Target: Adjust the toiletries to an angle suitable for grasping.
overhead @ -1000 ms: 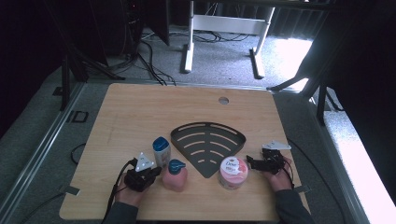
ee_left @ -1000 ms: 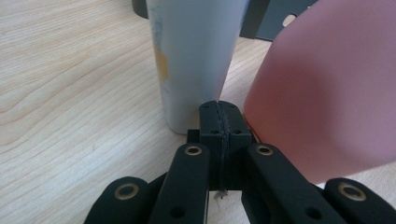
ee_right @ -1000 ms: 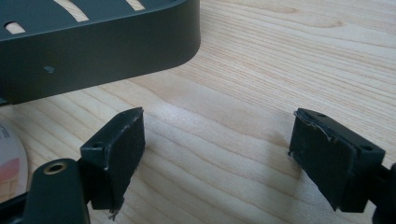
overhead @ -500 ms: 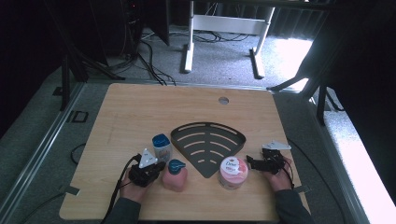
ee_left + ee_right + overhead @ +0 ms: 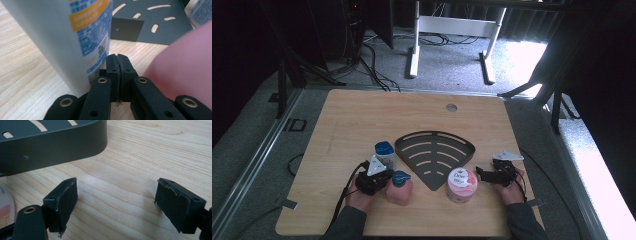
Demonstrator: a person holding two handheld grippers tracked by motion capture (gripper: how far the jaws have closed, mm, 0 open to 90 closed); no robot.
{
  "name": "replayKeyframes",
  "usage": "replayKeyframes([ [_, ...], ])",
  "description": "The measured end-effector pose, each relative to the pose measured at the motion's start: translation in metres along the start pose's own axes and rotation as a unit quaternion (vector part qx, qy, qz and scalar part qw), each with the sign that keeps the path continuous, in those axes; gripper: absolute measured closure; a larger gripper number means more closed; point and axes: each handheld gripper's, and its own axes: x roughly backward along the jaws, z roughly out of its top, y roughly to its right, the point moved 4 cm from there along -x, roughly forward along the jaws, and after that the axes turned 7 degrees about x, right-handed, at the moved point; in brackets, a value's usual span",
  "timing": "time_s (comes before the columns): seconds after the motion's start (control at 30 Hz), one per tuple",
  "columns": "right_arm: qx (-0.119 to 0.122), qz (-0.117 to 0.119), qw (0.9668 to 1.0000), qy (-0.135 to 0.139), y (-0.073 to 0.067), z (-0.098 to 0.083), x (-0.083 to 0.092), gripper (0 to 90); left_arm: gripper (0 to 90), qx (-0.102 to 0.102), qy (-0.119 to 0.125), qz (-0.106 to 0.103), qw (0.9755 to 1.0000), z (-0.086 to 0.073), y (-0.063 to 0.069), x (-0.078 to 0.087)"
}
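The left tongs (image 5: pixel 379 176) lie low on the wooden bench (image 5: pixel 362 115), held from behind by the person's left hand (image 5: pixel 360 199), whose forearm comes up from the near edge. In the left gripper view the 2 black jaws are clenched flat against each other with nothing between them, their tips pushed into the gap between 2 containers. The white bottle with a blue cap (image 5: pixel 385 153) stands upright just to the left of the jaws in that view, its printed label close to the pads; whether it touches them I cannot tell. The pink bottle with a blue cap (image 5: pixel 399 188) stands just to their right.

Taking the dark slotted fan-shaped tray (image 5: pixel 434 157) as landmark: the white bottle stands just beside its left corner, the pink bottle near its lower left edge, and the round Dove jar (image 5: pixel 461 184) just beside its pointed near tip, on the right.

The right tongs (image 5: pixel 483 174) rest near the tray's right corner, pointing left toward the jar, with the right hand (image 5: pixel 508 189) gripping them from the near side. In the right gripper view their jaws stand released and wide over bare wood, the tray's curved wall ahead.
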Motion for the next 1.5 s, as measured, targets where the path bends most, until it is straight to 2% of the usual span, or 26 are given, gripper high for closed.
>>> replayKeyframes([
  [0.1, 0.000, 0.000, 1.0000, 0.000, 0.000, 0.000, 0.000, 17.7, 88.1, -0.006, 0.001, 0.006, 1.0000, 0.004, -0.003, -0.004],
  [0.27, 0.000, 0.000, 1.0000, 0.000, 0.000, 0.000, 0.000, 17.8, 88.6, -0.004, 0.005, 0.009, 0.9999, 0.008, -0.008, -0.008],
  [0.5, 0.000, 0.000, 1.0000, 0.000, 0.000, 0.000, 0.000, 17.7, 88.9, -0.021, 0.004, 0.014, 0.9997, 0.017, -0.011, -0.017],
  [0.67, 0.000, 0.000, 1.0000, 0.000, 0.000, 0.000, 0.000, 17.8, 88.9, -0.023, 0.004, 0.017, 0.9996, 0.021, -0.014, -0.021],
  [1.27, 0.000, 0.000, 1.0000, 0.000, 0.000, 0.000, 0.000, 17.7, 89.0, -0.036, 0.000, 0.025, 0.9990, 0.026, -0.016, -0.029],
  [1.3, 0.000, 0.000, 1.0000, 0.000, 0.000, 0.000, 0.000, 17.8, 89.0, -0.044, -0.002, 0.037, 0.9983, 0.025, -0.016, -0.028],
  [1.4, 0.000, 0.000, 1.0000, 0.000, 0.000, 0.000, 0.000, 17.7, 88.8, -0.058, -0.009, 0.051, 0.9970, 0.020, -0.016, -0.025],
  [1.5, 0.000, 0.000, 1.0000, 0.000, 0.000, 0.000, 0.000, 17.8, 89.0, -0.062, -0.016, 0.058, 0.9963, 0.016, -0.019, -0.024],
])
